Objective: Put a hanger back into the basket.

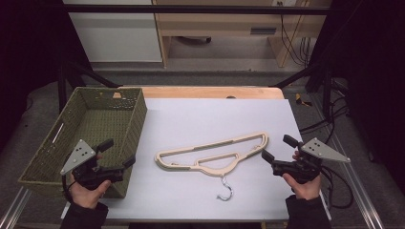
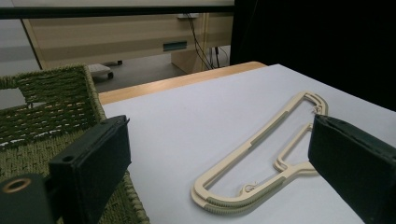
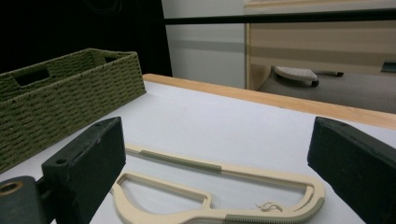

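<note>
White-topped bench (image 1: 191, 119) seen under dim light. Cream hanger (image 1: 212, 153) laid flat, right of green wicker basket (image 1: 138, 117). Left gripper (image 1: 117, 153) and right gripper (image 1: 276, 148) held wide open, empty, flanking hanger, untouched.

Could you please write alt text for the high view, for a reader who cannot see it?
A cream clothes hanger with a metal hook lies flat on a white table, between two hand-held grippers. The left gripper and right gripper, both open, point inward at it without touching. A green woven basket stands at the table's left edge.
</note>
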